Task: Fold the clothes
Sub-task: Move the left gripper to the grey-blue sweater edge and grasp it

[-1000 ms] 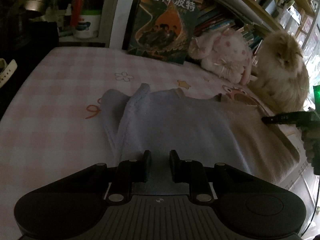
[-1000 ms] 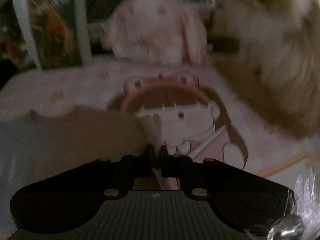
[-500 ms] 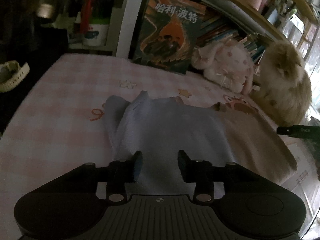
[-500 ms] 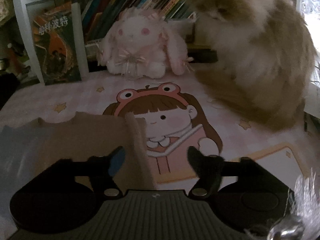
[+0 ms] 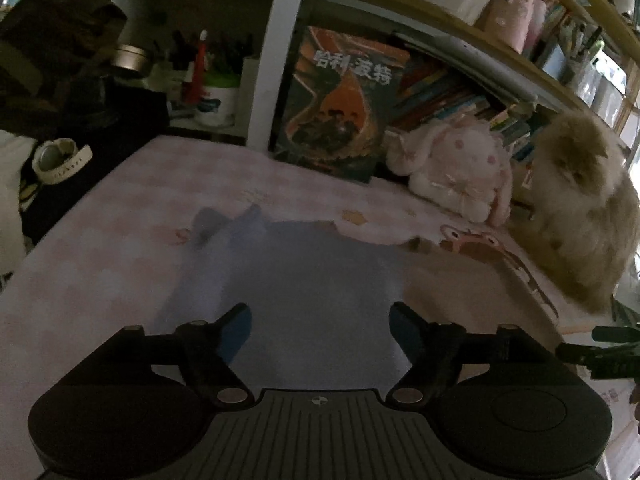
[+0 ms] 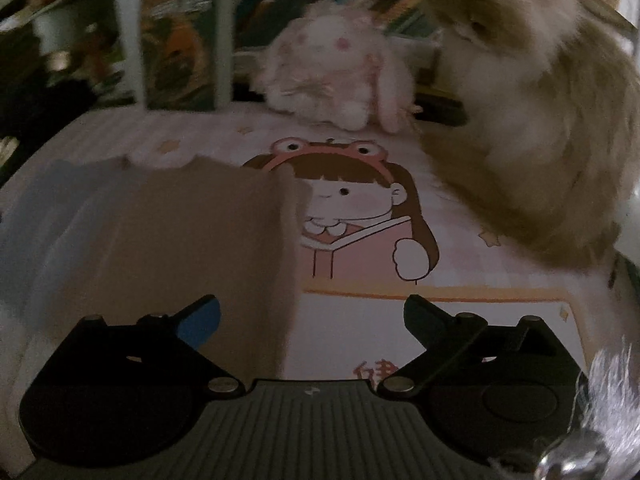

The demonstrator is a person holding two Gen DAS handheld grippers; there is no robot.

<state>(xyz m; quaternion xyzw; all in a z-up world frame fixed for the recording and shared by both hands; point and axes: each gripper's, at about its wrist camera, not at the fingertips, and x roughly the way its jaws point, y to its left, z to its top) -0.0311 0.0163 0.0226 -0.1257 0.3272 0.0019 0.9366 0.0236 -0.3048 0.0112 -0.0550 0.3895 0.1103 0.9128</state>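
Note:
A folded fleece garment lies flat on the pink checked mat, its pale blue part [image 5: 304, 276] to the left and its tan part [image 6: 180, 240] to the right. My left gripper [image 5: 320, 320] hovers over the blue part's near edge, jaws opening wide, nothing pinched between them. My right gripper [image 6: 316, 316] stands over the tan part's right edge [image 6: 286, 264]; its jaws are opening, and the cloth edge lies below the gap without touching the pads. The right gripper's tip [image 5: 600, 350] shows at the far right of the left wrist view.
A fluffy tan cat [image 6: 540, 120] sits on the mat's right side, close to the garment. A pink plush rabbit [image 5: 456, 176] and an upright book [image 5: 340, 104] stand at the back under crowded shelves. A cartoon girl print [image 6: 352, 216] covers the mat's right part.
Both grippers went from nearly shut on the garment's edges to wide open, letting the cloth go, and both drew back from it toward me. The garment lies still.

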